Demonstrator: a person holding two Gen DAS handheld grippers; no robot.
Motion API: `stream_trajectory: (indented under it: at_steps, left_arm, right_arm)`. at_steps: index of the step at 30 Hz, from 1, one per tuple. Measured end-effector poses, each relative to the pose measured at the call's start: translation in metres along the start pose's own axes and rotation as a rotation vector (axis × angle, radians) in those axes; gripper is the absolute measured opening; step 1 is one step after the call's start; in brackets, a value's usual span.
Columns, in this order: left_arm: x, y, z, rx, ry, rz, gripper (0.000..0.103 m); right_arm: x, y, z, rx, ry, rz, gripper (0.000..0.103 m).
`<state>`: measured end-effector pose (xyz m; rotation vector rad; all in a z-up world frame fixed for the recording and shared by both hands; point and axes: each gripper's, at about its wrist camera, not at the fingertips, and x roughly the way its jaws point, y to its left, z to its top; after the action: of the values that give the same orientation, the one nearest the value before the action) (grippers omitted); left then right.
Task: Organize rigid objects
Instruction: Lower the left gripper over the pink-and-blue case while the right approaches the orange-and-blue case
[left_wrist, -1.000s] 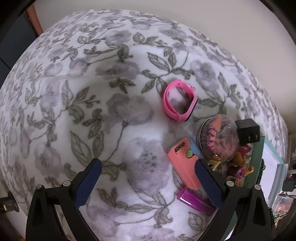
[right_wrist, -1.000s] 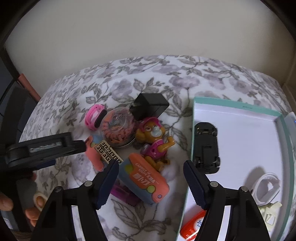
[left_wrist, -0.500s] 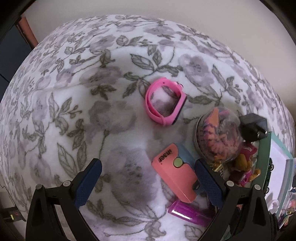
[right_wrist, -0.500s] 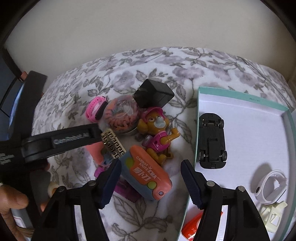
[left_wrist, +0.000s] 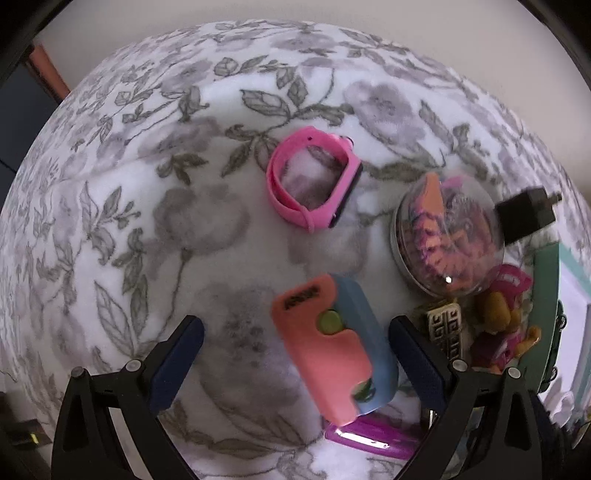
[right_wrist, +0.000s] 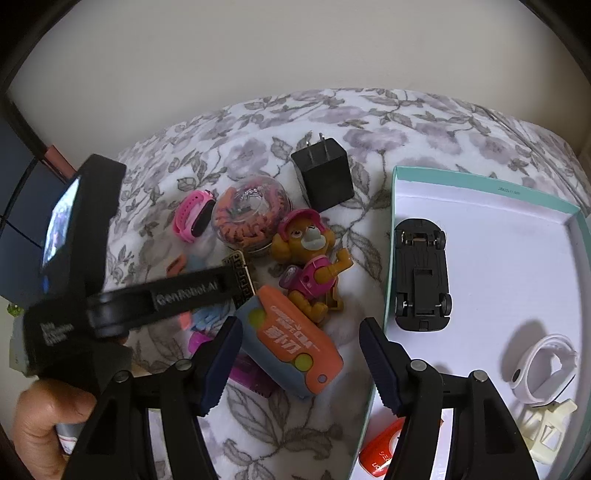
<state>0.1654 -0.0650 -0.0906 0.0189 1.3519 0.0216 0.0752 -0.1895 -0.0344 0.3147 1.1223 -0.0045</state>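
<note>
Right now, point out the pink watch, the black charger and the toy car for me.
pink watch (left_wrist: 314, 181), left wrist view, on its band.
black charger (right_wrist: 325, 177), right wrist view, on its body.
toy car (right_wrist: 422, 273), right wrist view, on its underside, inside the box.

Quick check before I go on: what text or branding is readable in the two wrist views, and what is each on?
"GenRobot.AI": on the left gripper, white letters along its black arm.
Orange-and-blue case: printed characters, too distorted to read.
Second orange-and-blue case: dark word near its top edge, blurred.
Teal box: tiny print on the far wall, too small.
Left gripper body: small white lettering, unreadable.
</note>
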Motion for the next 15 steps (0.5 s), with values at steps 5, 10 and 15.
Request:
stream_trajectory:
  at_steps: [5, 10, 15]
  left_arm:
    - [0.002, -0.003, -0.004, -0.006, 0.033, -0.003, 0.1]
    - [0.003, -0.002, -0.006, -0.012, 0.052, -0.004, 0.099]
    - [0.001, 0.003, -0.01, -0.01, 0.068, 0.005, 0.098]
  right_arm:
    - [0.002, 0.002, -0.002, -0.024, 0.012, 0.002, 0.068]
    - [0.002, 0.004, -0.003, -0.05, 0.016, -0.002, 0.068]
    - [0.006, 0.01, -0.005, -0.069, 0.047, 0.056, 0.068]
